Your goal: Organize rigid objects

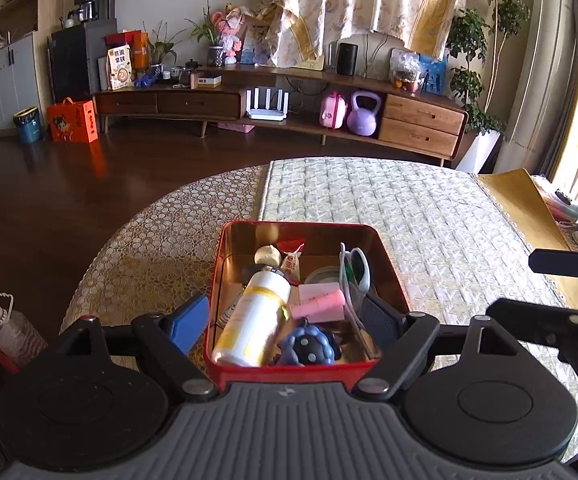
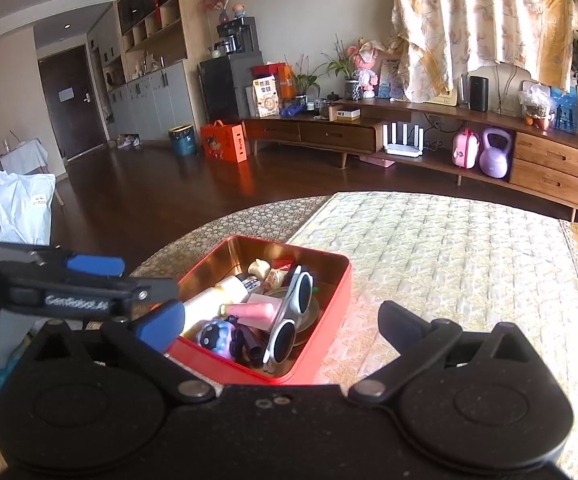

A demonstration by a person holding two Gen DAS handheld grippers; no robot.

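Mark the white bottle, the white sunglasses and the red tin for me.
white bottle (image 1: 255, 318), left wrist view, on its label.
white sunglasses (image 2: 283, 338), right wrist view, on the near dark lens.
red tin (image 2: 331, 306), right wrist view, on its right outer wall.

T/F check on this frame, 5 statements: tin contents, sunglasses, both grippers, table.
1. The red tin holds several items, among them a white bottle. True.
2. The white sunglasses lie on the tablecloth outside the tin. False: they sit inside the tin, propped against its right wall.
3. The right gripper is clamped on the tin's rim. False: its jaws stand wide open, holding nothing.
4. The left gripper is open, holding nothing. True.
5. The tin is empty. False: it also holds a pink tube and a blue figure.
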